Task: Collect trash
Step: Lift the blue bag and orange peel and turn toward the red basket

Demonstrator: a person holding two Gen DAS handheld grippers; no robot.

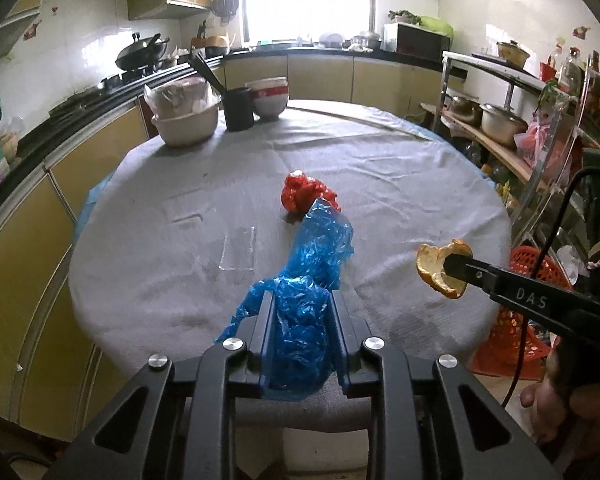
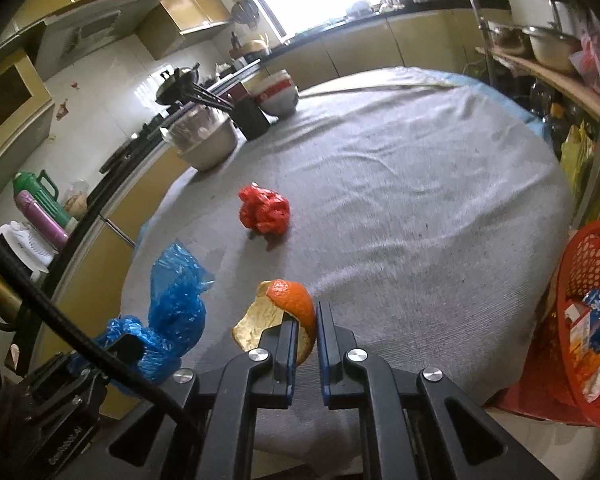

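A cluttered kitchen with yellow cabinets; a round surface (image 1: 400,168) draped in wrinkled grey cloth fills the middle of both views

Left gripper (image 1: 302,308): its fingers (image 1: 265,320) are closed partway on a crumpled blue plastic bag (image 1: 320,248), thin, glossy and crinkled. The bag's long axis runs straight ahead from the fingers, its far end rising loosely above the cloth

Right gripper (image 2: 305,320): its fingers (image 2: 286,336) are nearly together, pinching a curled piece of orange peel (image 2: 284,312), bright and dimpled outside, pale and dry inside. The peel looks lifted just off the cloth

Just past the tip of the blue bag, ahead and left of the right fingers, a wadded red plastic bag (image 2: 265,214) sits on the cloth, held by neither; the left fingers look nearer to it

A red mesh basket (image 2: 592,264), already holding cartons and scraps, stands below the surface edge to the right of the right fingers and nearest them. It is probably where the peel goes

Stacked bowls (image 1: 268,96) and a dark cup (image 1: 239,109) stand at the far edge
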